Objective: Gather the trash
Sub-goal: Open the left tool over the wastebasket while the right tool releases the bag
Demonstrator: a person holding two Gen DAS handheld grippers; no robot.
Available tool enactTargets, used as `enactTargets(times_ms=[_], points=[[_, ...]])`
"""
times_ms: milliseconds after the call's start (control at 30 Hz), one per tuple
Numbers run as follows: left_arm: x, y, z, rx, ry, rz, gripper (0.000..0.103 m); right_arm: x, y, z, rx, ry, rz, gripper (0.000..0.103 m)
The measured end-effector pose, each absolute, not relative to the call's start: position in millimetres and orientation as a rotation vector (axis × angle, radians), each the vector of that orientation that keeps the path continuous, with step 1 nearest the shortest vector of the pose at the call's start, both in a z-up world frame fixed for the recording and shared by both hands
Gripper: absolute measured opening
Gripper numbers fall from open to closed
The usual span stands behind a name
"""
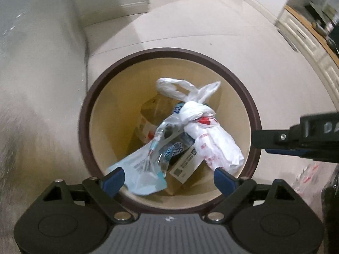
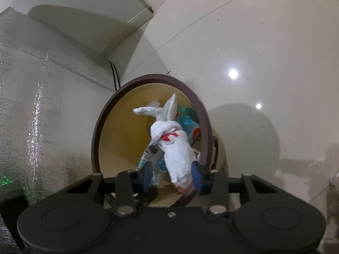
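A round trash bin with a dark brown rim [image 1: 84, 114] and cream inside stands on the floor. It holds a knotted white plastic bag [image 1: 214, 139] with red print, a light blue pouch [image 1: 139, 169], a cardboard box [image 1: 184, 165] and other wrappers. My left gripper [image 1: 169, 178] is open and empty above the bin's near rim. My right gripper [image 2: 172, 174] is open at the bin's rim [image 2: 201, 114], its fingers on either side of the bag's lower end [image 2: 180, 160]. It also shows in the left wrist view [image 1: 296, 137], at the bin's right rim.
A silver foil-covered surface [image 1: 31, 105] stands left of the bin, also seen in the right wrist view [image 2: 42, 110]. Glossy cream floor tiles [image 2: 254, 53] lie to the right. A white cabinet with a wooden top [image 1: 313, 42] stands at far right. More plastic lies at lower right [image 1: 305, 175].
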State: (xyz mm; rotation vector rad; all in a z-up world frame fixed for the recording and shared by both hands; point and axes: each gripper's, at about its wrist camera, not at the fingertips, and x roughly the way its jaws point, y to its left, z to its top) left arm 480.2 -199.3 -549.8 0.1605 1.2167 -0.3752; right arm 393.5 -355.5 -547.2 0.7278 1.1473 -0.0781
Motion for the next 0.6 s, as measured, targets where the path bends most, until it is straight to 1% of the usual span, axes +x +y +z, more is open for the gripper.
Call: enactTargets(times_ms=[33, 67, 133, 367, 500, 567, 600], points=[[479.6, -195.9, -548.9, 0.150, 1.213, -0.360, 0.091, 394.6, -354.4, -547.0, 0.705, 1.144, -0.072, 0.021], [479.0, -193.6, -546.6, 0.139, 1.209, -0.345, 0.091, 395.5, -352.8, -548.0, 0.688, 1.143, -0.066, 0.016], [477.3, -188.9, -542.8, 0.117, 1.203, -0.320, 0.091, 398.5, -349.7, -550.5, 0.664, 1.151, -0.059, 0.010], [473.2, -168.6, -529.8, 0.056, 1.177, -0.235, 0.091, 420.4, -331.1, -572.4, 0.574, 1.195, -0.032, 0.010], [472.6, -164.0, -527.9, 0.059, 1.176, -0.219, 0.091, 439.5, -308.6, -596.3, 0.482, 1.277, -0.016, 0.010], [473.5, -162.3, -527.8, 0.056, 1.176, -0.219, 0.091, 441.3, -301.7, -605.8, 0.472, 1.291, 0.006, 0.001], [473.7, -162.5, -527.8, 0.057, 1.176, -0.218, 0.091, 442.2, -298.8, -606.1, 0.469, 1.291, 0.031, 0.002]])
